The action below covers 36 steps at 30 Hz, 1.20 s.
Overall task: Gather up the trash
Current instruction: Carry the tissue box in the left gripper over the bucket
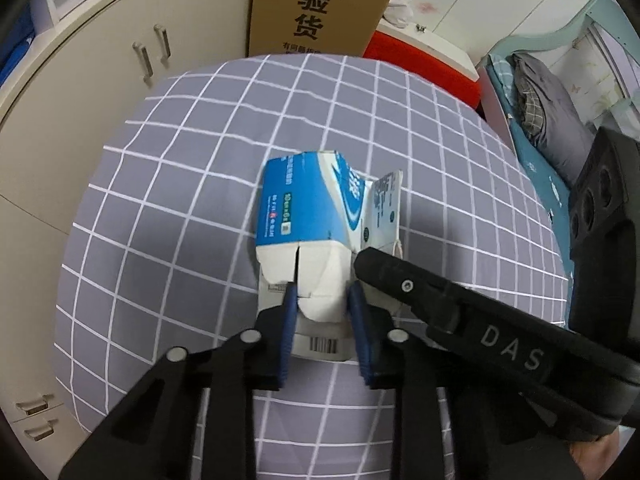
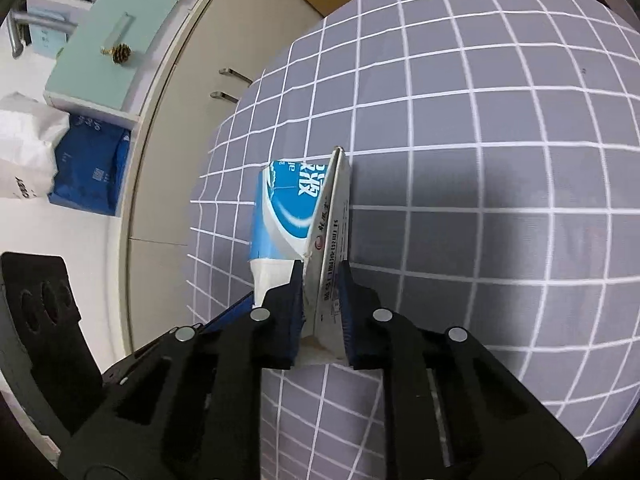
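Note:
A crumpled blue and white carton lies on the grey checked tablecloth. My left gripper is shut on the carton's white near flaps, its blue pads on either side of them. My right gripper is shut on the carton's folded side flap, which stands upright between its blue pads. The right gripper's black body reaches in from the right in the left wrist view, its tip against the carton's right side.
A cream cabinet with metal handles stands left of the table. A brown cardboard box and a red container stand behind it. A bed with grey bedding lies at the right. Blue packets sit on a shelf.

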### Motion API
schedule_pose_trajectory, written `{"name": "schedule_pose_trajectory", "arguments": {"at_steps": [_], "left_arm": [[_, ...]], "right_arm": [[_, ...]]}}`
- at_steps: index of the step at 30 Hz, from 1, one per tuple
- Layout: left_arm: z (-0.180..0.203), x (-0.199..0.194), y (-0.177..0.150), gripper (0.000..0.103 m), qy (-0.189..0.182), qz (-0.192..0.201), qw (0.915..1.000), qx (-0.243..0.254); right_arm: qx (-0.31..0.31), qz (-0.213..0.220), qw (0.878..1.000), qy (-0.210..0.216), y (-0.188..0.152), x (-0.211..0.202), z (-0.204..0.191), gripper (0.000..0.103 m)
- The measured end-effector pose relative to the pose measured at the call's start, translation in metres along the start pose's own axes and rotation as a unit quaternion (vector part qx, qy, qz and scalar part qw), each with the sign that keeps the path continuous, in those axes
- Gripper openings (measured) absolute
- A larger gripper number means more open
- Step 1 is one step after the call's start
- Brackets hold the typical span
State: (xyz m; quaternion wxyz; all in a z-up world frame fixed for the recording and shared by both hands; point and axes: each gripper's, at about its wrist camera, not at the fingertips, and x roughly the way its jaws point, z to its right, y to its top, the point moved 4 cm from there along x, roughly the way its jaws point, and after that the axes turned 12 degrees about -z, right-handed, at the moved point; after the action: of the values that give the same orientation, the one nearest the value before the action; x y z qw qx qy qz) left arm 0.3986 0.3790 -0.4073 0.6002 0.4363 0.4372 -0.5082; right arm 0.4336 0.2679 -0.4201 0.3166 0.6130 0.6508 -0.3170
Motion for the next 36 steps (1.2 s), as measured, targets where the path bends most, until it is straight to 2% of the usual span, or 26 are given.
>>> {"name": "schedule_pose_trajectory", "arguments": {"at_steps": [8,14,21,26,30,36], "left_arm": [[0.053,-0.026,-0.005,0.024,-0.019,0.014,0.9990,0.037],[0.131,-0.047,-0.017,0.024,-0.032,0.031,0.9942,0.098],[0.243,-0.050,-0.052,0.024,-0.042,0.039,0.9839,0.169],[0.330,-0.029,-0.082,0.024,-0.043,0.038,0.9787,0.197],[0.393,0.003,-0.107,0.024,-0.054,0.024,0.9790,0.195],[0.466,0.060,-0.132,0.024,-0.062,-0.002,0.9801,0.188]], "right_arm": [[0.011,0.038,0.999,0.005,-0.008,-0.067,0.017,0.017],[0.036,0.088,0.995,-0.005,-0.030,-0.140,0.049,0.017],[0.064,0.136,0.988,-0.019,-0.068,-0.221,0.109,0.017],[0.075,0.149,0.986,-0.031,-0.093,-0.267,0.172,0.017],[0.086,0.137,0.986,-0.041,-0.109,-0.295,0.233,0.017],[0.104,0.114,0.986,-0.056,-0.124,-0.319,0.328,0.017]]}}
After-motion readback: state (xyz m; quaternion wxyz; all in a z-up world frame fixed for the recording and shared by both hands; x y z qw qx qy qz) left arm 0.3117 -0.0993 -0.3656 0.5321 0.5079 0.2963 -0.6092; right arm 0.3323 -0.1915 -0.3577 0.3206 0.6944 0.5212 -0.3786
